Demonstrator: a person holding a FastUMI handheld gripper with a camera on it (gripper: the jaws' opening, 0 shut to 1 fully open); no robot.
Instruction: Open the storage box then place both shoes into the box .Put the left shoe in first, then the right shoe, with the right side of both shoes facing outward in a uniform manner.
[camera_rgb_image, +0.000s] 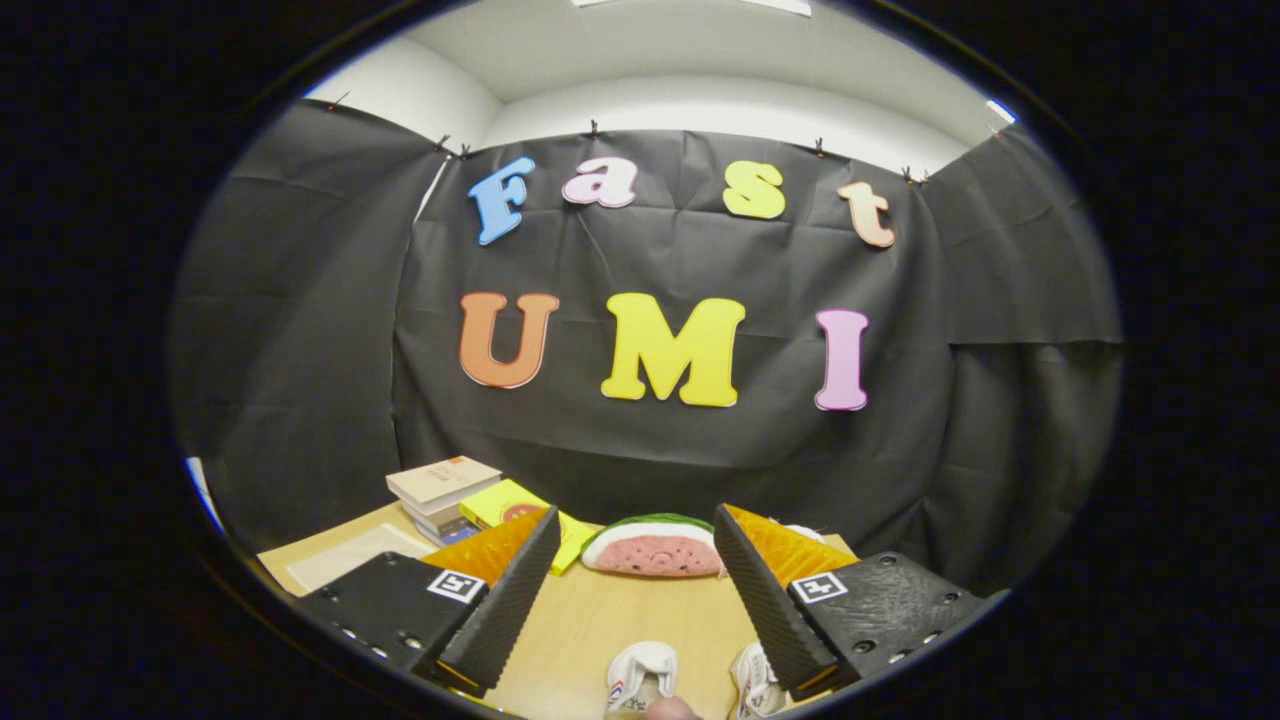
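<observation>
The tongs (635, 590) are spread wide apart above a wooden tabletop (610, 620), holding nothing. Two small white shoes (640, 675) sit side by side at the near edge of the tabletop, low between the two fingers, the right-hand one (752, 680) partly hidden, perhaps touching the finger beside it. Beyond the fingers, at the far edge, lies a watermelon-slice toy (655, 547). A stack of books (445, 495) and a yellow book (510, 505) occupy the far left corner.
</observation>
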